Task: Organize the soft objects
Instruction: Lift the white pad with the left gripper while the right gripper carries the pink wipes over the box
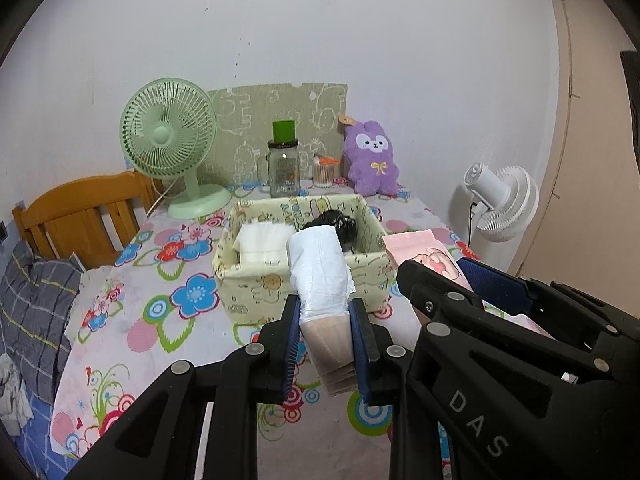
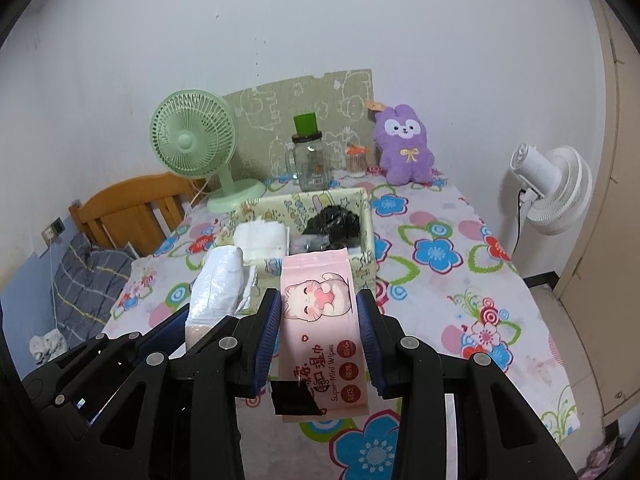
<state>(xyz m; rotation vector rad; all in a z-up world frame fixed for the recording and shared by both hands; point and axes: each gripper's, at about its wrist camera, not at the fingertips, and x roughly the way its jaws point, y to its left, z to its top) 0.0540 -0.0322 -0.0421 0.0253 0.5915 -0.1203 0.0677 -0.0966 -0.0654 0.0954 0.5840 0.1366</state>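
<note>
My left gripper (image 1: 325, 320) is shut on a white plastic-wrapped bundle (image 1: 318, 272) with a beige lower end, held above the table just in front of a pale yellow fabric basket (image 1: 240, 280). My right gripper (image 2: 318, 312) is shut on a pink pack of wet wipes (image 2: 318, 320) with a cat picture, held in front of the same basket (image 2: 370, 236). The basket holds a white folded cloth (image 1: 262, 242) and a black item (image 1: 336, 224). The right gripper shows at the right of the left wrist view (image 1: 460, 280). The bundle shows in the right wrist view (image 2: 220, 280).
The table has a flowered cloth (image 1: 160, 300). At its back stand a green desk fan (image 1: 168, 136), a glass jar with green lid (image 1: 285, 168), a cotton swab box (image 1: 325, 172) and a purple plush (image 1: 372, 160). A white floor fan (image 2: 552, 192) stands right; a wooden headboard (image 1: 76, 216) left.
</note>
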